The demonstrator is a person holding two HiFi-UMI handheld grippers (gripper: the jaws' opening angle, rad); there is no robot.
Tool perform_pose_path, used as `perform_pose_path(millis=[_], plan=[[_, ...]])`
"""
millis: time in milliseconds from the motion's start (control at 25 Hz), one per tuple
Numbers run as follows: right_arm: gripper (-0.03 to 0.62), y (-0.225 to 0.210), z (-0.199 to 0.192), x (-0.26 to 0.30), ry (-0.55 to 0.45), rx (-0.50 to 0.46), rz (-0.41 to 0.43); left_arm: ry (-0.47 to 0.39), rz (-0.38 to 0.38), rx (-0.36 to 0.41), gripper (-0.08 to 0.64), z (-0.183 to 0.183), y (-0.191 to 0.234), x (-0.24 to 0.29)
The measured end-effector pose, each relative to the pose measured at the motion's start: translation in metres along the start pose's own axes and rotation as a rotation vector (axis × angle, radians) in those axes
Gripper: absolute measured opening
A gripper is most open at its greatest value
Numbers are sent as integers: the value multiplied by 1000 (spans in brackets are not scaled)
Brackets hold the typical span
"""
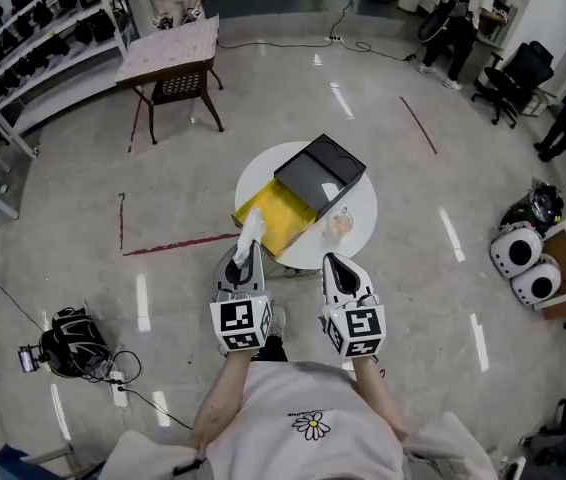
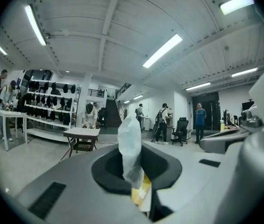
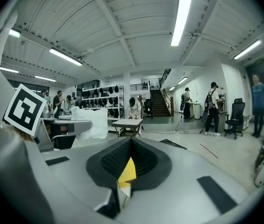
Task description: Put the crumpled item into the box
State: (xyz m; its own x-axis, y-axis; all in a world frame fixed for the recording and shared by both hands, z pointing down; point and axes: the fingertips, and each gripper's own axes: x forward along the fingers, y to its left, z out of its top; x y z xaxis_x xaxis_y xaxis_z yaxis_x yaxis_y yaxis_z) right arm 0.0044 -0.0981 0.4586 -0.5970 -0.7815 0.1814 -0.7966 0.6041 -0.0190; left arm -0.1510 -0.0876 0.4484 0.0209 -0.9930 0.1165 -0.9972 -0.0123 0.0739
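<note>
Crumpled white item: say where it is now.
The crumpled white item is clamped in the left gripper, head view centre-left, beside the yellow-lined black box.

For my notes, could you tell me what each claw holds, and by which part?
The left claw pinches the white crumpled item by its lower end; the right claw is shut and empty.

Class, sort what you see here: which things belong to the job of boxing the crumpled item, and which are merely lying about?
Job in hand: white crumpled item, pinched in the left claw; open yellow box; round white table; right claw, shut and empty.
Lying about: folding table; black bag on the floor; office chair; shelves.
</note>
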Motion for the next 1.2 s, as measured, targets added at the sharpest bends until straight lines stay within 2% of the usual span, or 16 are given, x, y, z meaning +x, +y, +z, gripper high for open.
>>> perform_pose_path(millis=[200,400,560,800,1080,1200], plan=[[3,-25,18,69,-2,31,-34,-4,-35,12,40,17,24,72],[3,-50,30,104,-2,33,-62,-23,-60,37,40,26,27,114],[3,-72,35,113,-5,44,-66,4,-63,37,40,21,16,131],[3,-95,33,136,-7,57,-44,5,-11,38,38,22,16,152],[3,-114,36,150,-17,58,-25,0,13,65,40,23,11,174],[3,-120,38,153,-16,62,-23,18,15,104,40,22,10,180]])
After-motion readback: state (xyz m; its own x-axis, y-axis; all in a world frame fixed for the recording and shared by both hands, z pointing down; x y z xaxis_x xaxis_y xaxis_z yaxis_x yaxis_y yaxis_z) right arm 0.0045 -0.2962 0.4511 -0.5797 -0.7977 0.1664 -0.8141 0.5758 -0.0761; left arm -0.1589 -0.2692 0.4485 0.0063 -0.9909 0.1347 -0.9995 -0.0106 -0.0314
